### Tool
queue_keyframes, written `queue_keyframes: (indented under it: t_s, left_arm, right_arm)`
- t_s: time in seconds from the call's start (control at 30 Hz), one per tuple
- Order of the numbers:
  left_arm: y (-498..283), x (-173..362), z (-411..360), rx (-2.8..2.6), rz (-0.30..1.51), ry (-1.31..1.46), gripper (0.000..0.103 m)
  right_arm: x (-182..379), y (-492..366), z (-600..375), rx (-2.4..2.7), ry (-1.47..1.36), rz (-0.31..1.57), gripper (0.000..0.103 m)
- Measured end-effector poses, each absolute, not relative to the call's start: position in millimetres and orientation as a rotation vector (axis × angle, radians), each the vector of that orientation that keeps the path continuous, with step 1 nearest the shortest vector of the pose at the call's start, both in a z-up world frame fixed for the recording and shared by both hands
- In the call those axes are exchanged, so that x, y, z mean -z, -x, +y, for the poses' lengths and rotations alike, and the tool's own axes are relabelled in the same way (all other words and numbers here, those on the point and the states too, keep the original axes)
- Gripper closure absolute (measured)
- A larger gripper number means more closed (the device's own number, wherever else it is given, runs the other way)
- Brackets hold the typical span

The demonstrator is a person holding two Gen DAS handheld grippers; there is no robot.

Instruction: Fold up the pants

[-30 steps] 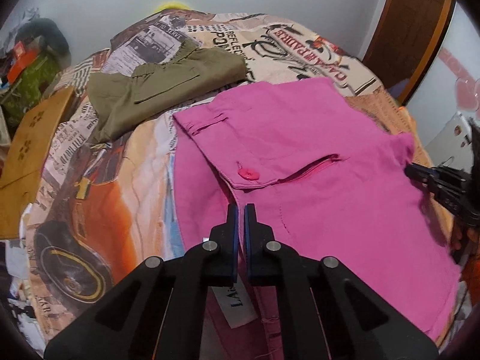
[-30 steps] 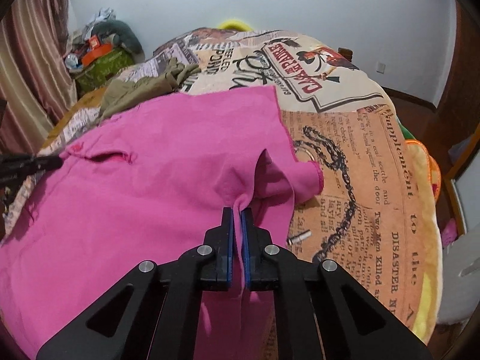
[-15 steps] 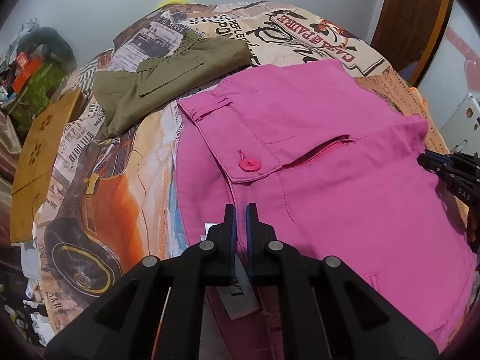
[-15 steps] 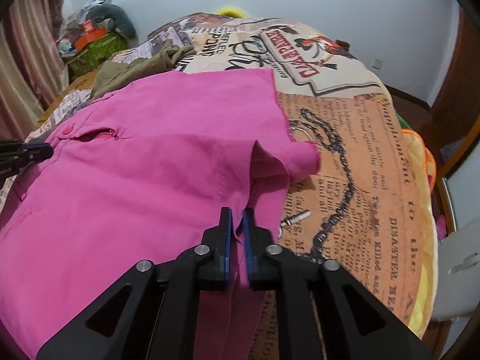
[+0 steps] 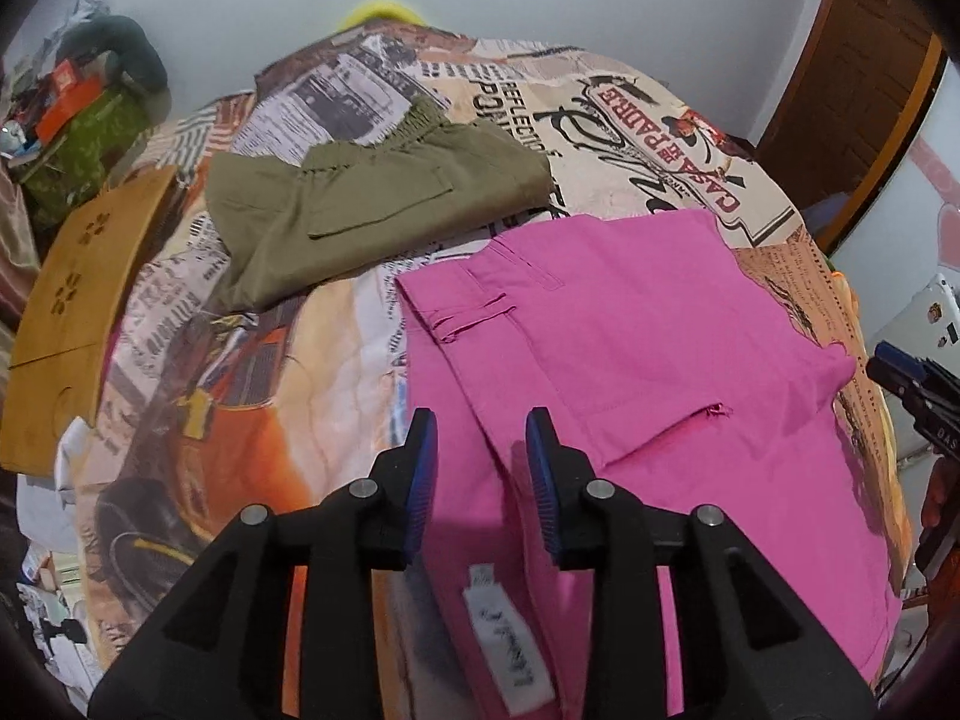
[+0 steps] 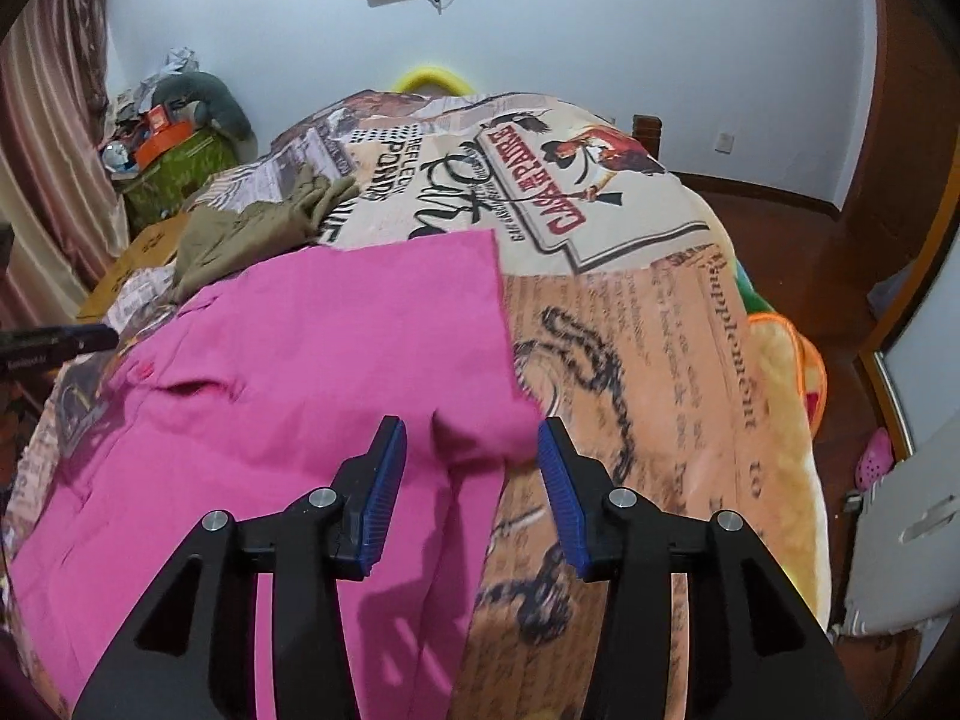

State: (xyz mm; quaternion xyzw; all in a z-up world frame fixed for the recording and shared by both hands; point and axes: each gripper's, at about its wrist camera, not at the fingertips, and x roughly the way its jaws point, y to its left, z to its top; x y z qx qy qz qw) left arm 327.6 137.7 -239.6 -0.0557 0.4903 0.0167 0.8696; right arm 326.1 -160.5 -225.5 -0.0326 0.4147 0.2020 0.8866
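We're in a bedroom with pale blue walls, working over a bed covered by a big newspaper-and-poster print quilt (image 5: pixel 336 360). Spread across the near half of it are the bright pink cotton pants (image 5: pixel 630 360), lying flat with the waistband and belt loops toward the far left and a white care label showing at the near edge. Beyond them, well apart, sits a folded olive-green pair of shorts (image 5: pixel 372 204).

The left gripper (image 5: pixel 480 450) has just been opening; its blue pads now stand a narrow gap apart above the pink fabric's left edge, nothing pinched. Same story for the right gripper (image 6: pixel 471 468): its jaws have just been spreading and hang over a small raised hump at the pants' right corner, cloth under them but not squeezed. So we'd say the fold was just let go.

What could go sideways: that hump by the right corner looks springy, so the layer may creep back open once nothing weighs on it. And if either pad drags cloth on the way out, the edges we lined up go crooked.

Hard to tell: how many layers are stacked, whether the legs are tucked underneath, and what the label says (blurred). The near hem is cut off by the grippers' own arms.
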Motion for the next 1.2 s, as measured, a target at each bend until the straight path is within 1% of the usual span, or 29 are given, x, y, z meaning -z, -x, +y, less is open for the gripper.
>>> queue_keyframes:
  t_s: [0.3, 0.43, 0.6, 0.83, 0.87, 0.9, 0.97, 1.03, 1.07, 1.1, 1.13, 1.17, 1.2]
  left_arm:
    - [-350, 265, 133, -0.010, 1.082, 0.099, 0.072]
    - [-353, 270, 134, 0.005, 1.089, 0.115, 0.072]
    - [-354, 273, 130, 0.011, 1.091, 0.114, 0.072]
    - [-352, 275, 132, 0.033, 1.088, 0.114, 0.072]
    - [-352, 275, 132, 0.037, 1.087, 0.116, 0.074]
    - [-351, 275, 132, 0.041, 1.085, 0.120, 0.079]
    - [-350, 276, 131, 0.055, 1.087, 0.126, 0.085]
    - [-349, 275, 127, 0.058, 1.082, 0.108, 0.088]
    - [-349, 274, 125, 0.063, 1.078, 0.095, 0.092]
    - [-348, 273, 123, 0.064, 1.069, 0.081, 0.093]
    - [-348, 272, 122, 0.067, 1.063, 0.074, 0.094]
    - [-348, 271, 121, 0.065, 1.055, 0.068, 0.096]
    - [-348, 270, 121, 0.060, 1.052, 0.066, 0.097]
  right_arm:
    - [255, -374, -160, -0.405, 0.055, 0.962, 0.061]
    - [252, -385, -164, -0.411, 0.021, 0.956, 0.061]
    - [251, -395, -159, -0.428, 0.023, 0.970, 0.061]
    - [283, -386, -150, -0.468, 0.068, 1.076, 0.061]
    - [284, -383, -152, -0.471, 0.058, 1.074, 0.061]
    - [284, -381, -154, -0.473, 0.048, 1.065, 0.061]
    - [284, -378, -156, -0.486, 0.035, 1.058, 0.061]
    - [283, -376, -156, -0.497, 0.027, 1.051, 0.065]
    - [283, -375, -155, -0.517, 0.028, 1.046, 0.073]
    - [283, -373, -152, -0.526, 0.035, 1.040, 0.078]
    - [282, -370, -149, -0.526, 0.054, 1.024, 0.080]
    - [282, -368, -146, -0.529, 0.071, 1.013, 0.086]
    - [282, -366, -143, -0.527, 0.092, 1.001, 0.089]
